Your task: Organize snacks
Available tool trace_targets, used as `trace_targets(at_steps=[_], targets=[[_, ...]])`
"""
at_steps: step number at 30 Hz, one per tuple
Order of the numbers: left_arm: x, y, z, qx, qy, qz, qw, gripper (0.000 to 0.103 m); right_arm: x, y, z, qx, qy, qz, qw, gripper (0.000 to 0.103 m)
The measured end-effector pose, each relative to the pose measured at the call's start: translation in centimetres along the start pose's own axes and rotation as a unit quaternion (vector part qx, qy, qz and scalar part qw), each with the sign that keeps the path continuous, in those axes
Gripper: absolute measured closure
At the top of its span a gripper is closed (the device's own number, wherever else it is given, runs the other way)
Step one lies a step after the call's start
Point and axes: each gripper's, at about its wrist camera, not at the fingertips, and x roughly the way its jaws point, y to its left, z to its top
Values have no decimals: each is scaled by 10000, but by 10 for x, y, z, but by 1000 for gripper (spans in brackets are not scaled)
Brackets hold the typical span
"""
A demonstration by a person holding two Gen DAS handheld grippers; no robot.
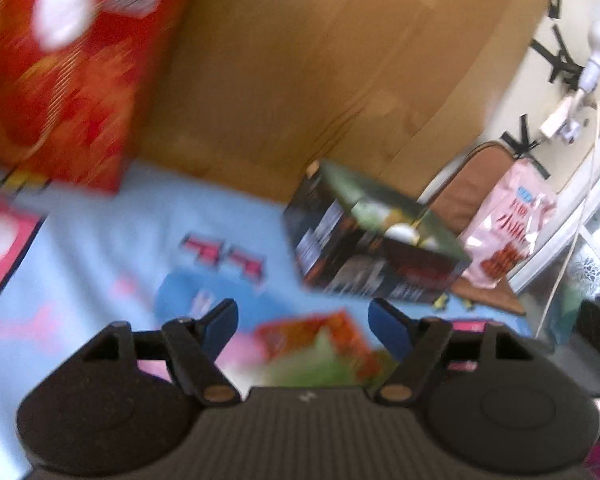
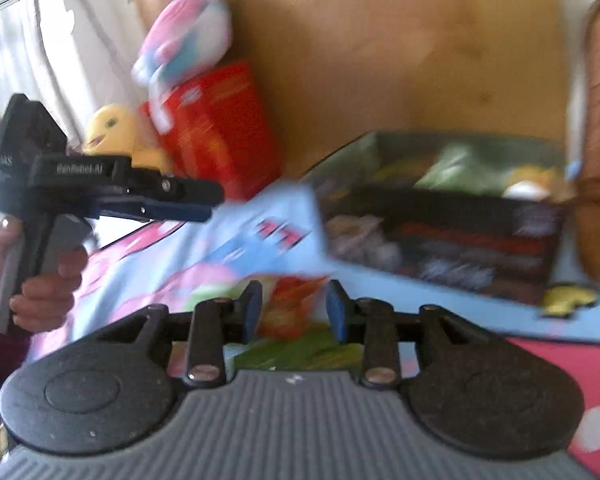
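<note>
Right gripper (image 2: 294, 312): fingers standing partly apart, straddling an orange-and-green snack packet (image 2: 296, 312); I am not seeing the pads pressing it, so I cannot tell whether it is gripped or only framed.

Left gripper (image 1: 302, 326): jaws gaping wide and holding nothing; the same orange-and-green packet is lying below and between them in the left wrist view, blurred. From the right wrist view I am seeing this gripper side-on at the left, held in a bare hand (image 2: 44, 280).

Bedsheet (image 1: 112, 248): a light blue printed cloth is carrying everything; it is looking soft and uneven.

Dark snack box (image 1: 374, 240): an open-topped carton is sitting just beyond the packet, already holding some packets; I am judging it to be the sorting bin.

Pink snack bag (image 1: 508, 236): leaning beside the dark box on its far side, against a brown cushion (image 1: 476, 184).

Red box (image 1: 68, 80): standing farther off to the left against the wooden headboard (image 1: 340, 60), with a plush toy (image 2: 184, 36) over it.

Risk, grip: both views are smearing with motion, so I am judging that closing now could catch only a corner of the crinkly packet and let it slip out.

Risk, cloth: pads going too low may be pinching the sheet along with the packet and dragging the box.

Risk, crowding: the two grippers are working near one packet and could be knocking each other.
</note>
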Motion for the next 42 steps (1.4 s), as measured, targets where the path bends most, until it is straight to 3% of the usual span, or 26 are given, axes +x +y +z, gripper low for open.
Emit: trace_targets(at_steps=[5, 7, 8, 10, 17, 25, 28, 32, 35, 38, 42], targets=[[7, 27, -34, -647, 307, -235, 9972, 31, 30, 25, -1, -235, 545, 131, 9982, 65], [12, 22, -39, -680, 290, -480, 9961, 32, 48, 30, -3, -187, 889, 226, 9956, 65], [14, 15, -39, -587, 277, -353, 9973, 32, 54, 32, -7, -139, 991, 268, 9946, 64], [14, 8, -39, -460, 271, -254, 9983, 34, 54, 45, -10, -186, 940, 108, 9953, 65], [-6, -18, -40, -306, 82, -788, 9964, 40, -5, 62, -12, -431, 235, -329, 9983, 68], [-45, -49, -73, 84, -12, -804, 9967, 40, -52, 92, -41, -796, -249, -575, 9949, 68], [-62, -51, -92, 100, -50, -694, 9975, 40, -54, 99, -53, -716, -229, -390, 9964, 68], [-87, -49, -117, -12, 8, -948, 9955, 40, -57, 119, -76, -683, 61, 135, 9976, 69], [-99, -57, -135, 308, -67, -574, 9979, 40, -54, 140, -92, -991, 182, 307, 9944, 69], [-98, -54, -147, 255, 65, -402, 9988, 40, -48, 151, -103, -1175, 326, 169, 9924, 69], [-107, -50, -147, 183, -33, -376, 9991, 39, -47, 149, -114, -1229, 352, -493, 9906, 68]])
